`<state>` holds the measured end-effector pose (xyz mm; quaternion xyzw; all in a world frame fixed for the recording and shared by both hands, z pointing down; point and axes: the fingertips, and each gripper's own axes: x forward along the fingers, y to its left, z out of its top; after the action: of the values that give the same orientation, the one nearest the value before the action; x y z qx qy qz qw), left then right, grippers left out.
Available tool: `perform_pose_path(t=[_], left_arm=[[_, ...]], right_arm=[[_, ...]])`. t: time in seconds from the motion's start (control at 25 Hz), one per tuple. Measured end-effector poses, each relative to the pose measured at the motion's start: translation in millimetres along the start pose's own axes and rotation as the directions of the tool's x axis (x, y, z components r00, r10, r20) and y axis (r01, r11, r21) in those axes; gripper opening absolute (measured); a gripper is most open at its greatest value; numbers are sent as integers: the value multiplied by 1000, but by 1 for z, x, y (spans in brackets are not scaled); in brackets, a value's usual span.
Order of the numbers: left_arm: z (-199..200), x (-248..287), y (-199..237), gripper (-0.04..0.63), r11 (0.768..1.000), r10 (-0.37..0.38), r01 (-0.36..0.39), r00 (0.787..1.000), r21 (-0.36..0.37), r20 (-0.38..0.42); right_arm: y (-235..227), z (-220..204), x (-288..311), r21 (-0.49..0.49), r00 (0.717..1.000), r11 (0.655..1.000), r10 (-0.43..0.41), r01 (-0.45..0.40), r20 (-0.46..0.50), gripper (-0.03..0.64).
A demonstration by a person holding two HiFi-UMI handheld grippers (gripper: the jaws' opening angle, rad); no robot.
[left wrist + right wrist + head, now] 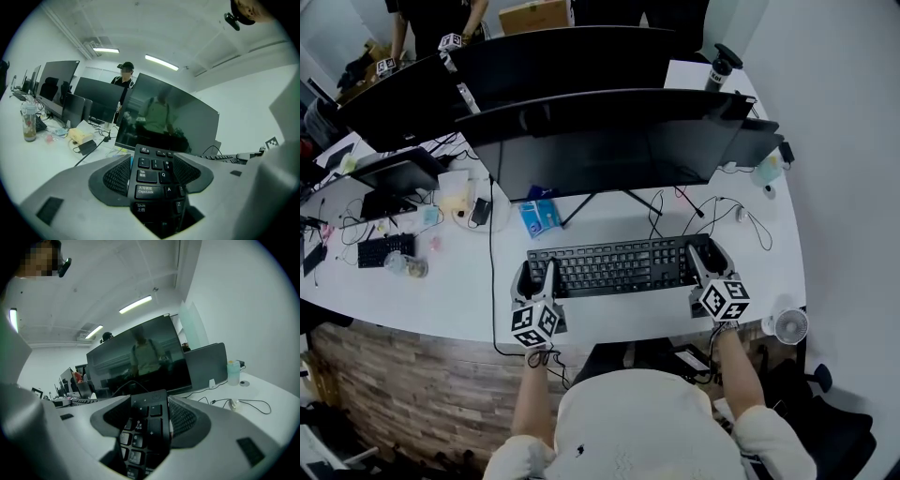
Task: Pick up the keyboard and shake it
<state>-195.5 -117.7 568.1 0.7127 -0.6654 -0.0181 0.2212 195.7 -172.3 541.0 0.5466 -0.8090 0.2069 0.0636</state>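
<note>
Lower centre: right gripper [147,420], ribbed pads closed against both sides of the number-pad end of the black keyboard [143,432]. Behind, at centre frame: large dark monitor [140,363]; just beside it to the right, a smaller dark screen [206,364]. Right side: pale container [233,372] and loose cable [251,404] on the white desk [274,397]. Upper frame: ceiling light strip [135,304].

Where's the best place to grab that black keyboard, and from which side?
At its two short ends, coming from the near edge: the keyboard is long and thin, so one-end holds would probably let it droop. The left gripper and right gripper grip those ends.
</note>
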Motion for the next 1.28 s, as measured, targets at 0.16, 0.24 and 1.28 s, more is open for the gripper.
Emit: perform_pose_path(t=[0.16, 0.24, 1.28], left_arm=[[-11, 0, 2, 275, 1000, 7, -7, 1000, -5, -22], [-17, 1, 3, 275, 1000, 10, -11, 999, -7, -33], [-80, 14, 11, 275, 999, 29, -32, 986, -16, -165]], right_arm=[[-4, -11, 1, 7, 1000, 1000, -6, 6, -22, 242], [-6, -16, 2, 11, 999, 1000, -9, 9, -33, 242], [-35, -82, 8, 54, 986, 996, -60, 69, -155, 244]])
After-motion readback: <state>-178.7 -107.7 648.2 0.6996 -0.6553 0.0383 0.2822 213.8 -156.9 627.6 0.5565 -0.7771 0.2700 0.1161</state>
